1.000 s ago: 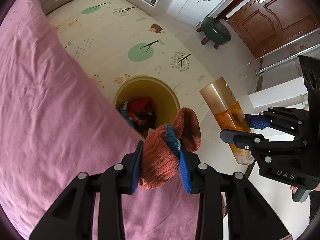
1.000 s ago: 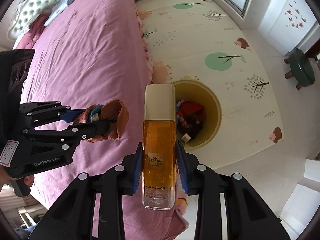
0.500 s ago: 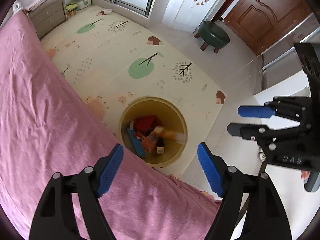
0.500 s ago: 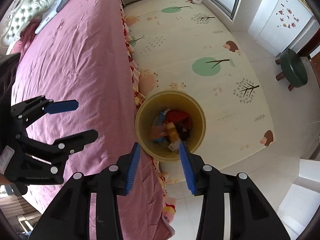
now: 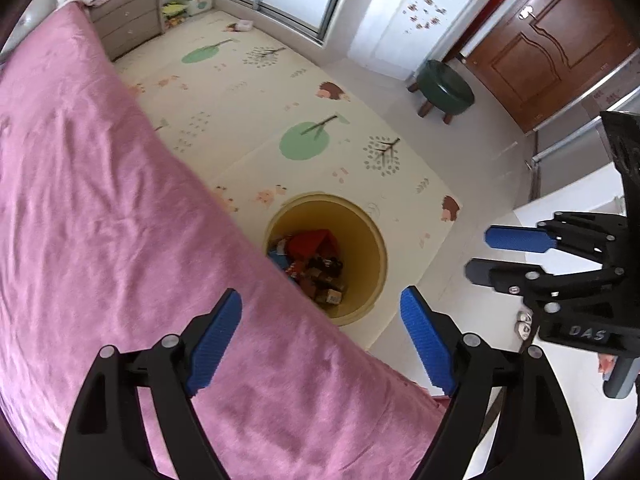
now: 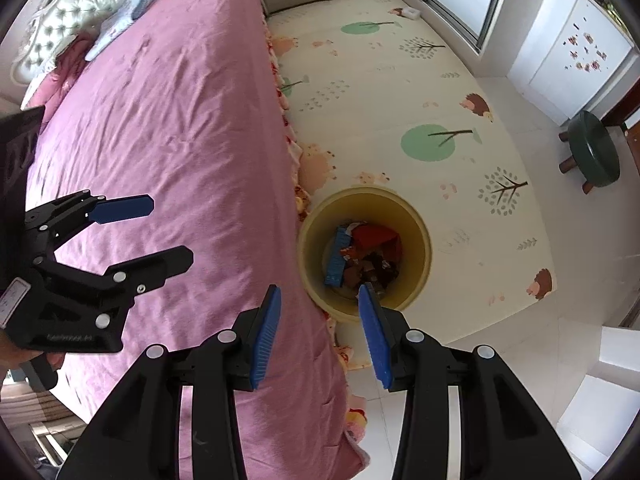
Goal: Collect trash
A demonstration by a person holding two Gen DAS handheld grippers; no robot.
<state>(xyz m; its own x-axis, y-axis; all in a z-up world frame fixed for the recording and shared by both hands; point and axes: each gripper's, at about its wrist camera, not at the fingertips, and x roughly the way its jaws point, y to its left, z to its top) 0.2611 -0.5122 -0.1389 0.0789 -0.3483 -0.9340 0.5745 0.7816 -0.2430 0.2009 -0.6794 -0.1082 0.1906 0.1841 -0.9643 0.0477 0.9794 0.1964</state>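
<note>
The trash lies in a heap at the bottom of the yellow bin, which stands on the play mat right against the edge of the bed; we make out a red piece, a blue flat pack and some dark and brown wrappers. Both grippers hang above it, pointing steeply down. Our left gripper is opening, with nothing between its blue pads. Our right gripper stands partly open and empty too, its pads clear of everything.

What could go wrong, as we judge it: the bin sits so tight to the pink bedcover that a drop released too far over the bed would land on the cover or slide down between bed and bin. The bin looks light, so a gripper lowered onto its rim could tip it and spill the heap onto the mat. The two grippers also hang near each other, so reaching for the same spot could knock them together.

As for writing, the right gripper's body in the left view carries raised letters that read "DAS". The raised lettering on the left gripper's body and its white label are too blurred to read. The print on the wrappers in the bin is too small to tell.
</note>
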